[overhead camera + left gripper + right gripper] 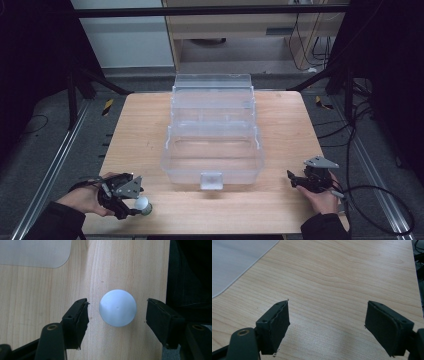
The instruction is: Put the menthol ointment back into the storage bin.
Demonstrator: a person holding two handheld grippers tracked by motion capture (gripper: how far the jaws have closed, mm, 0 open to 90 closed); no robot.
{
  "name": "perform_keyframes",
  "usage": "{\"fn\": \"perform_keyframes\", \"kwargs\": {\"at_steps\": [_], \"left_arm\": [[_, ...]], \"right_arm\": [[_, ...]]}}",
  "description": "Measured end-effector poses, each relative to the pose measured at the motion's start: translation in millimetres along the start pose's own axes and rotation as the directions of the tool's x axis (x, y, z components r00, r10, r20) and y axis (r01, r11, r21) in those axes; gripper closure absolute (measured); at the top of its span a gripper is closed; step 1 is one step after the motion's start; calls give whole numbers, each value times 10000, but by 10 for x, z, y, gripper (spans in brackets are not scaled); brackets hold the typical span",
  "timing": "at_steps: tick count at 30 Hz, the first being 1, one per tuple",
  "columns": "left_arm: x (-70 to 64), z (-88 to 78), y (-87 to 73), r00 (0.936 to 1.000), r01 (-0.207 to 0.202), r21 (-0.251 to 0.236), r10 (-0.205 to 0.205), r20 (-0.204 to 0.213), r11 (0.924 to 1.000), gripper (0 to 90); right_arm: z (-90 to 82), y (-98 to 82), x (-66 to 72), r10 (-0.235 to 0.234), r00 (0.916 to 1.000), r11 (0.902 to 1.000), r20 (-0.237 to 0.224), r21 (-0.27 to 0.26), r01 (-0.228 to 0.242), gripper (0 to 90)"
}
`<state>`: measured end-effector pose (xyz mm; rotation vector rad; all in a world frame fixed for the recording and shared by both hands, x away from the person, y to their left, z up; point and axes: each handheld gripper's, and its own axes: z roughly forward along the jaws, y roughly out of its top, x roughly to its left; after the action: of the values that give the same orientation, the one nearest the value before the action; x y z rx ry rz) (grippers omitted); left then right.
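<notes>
High view: left gripper (139, 204) at table's (280, 200) near-left corner, jaws spread either side of white ball (143, 203), not touching. Right gripper (295, 180) near-right, jaws spread w/ nothing between. Clear plastic bin (212, 150) centre.

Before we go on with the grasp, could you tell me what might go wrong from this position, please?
1. The white ball sits free between the open jaws of the left hand-held gripper; an uneven close could nudge it so it rolls away.
2. It lies near the wooden table's front edge, so it might roll off.
3. The clear box's walls are hard to see, so a carried ball could clip them.
</notes>
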<state>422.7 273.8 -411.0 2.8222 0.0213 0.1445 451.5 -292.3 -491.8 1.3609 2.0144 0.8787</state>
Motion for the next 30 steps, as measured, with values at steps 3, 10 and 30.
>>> {"fn": "perform_keyframes", "kwargs": {"at_steps": [3, 10, 30], "left_arm": [[4, 24, 4, 9999, -103, 144, 102, 58, 9998, 354], [5, 81, 8, 9993, -336, 248, 332, 176, 9991, 389], [59, 211, 94, 9970, -645, 1029, 598, 483, 9926, 470]], "right_arm": [[3, -1, 1, -6, 10000, 10000, -6, 22, 6, 198], [13, -4, 1, -87, 10000, 9999, -23, 101, 87, 200], [16, -3, 8, 30, 9998, 9999, -178, 158, -27, 209]]}}
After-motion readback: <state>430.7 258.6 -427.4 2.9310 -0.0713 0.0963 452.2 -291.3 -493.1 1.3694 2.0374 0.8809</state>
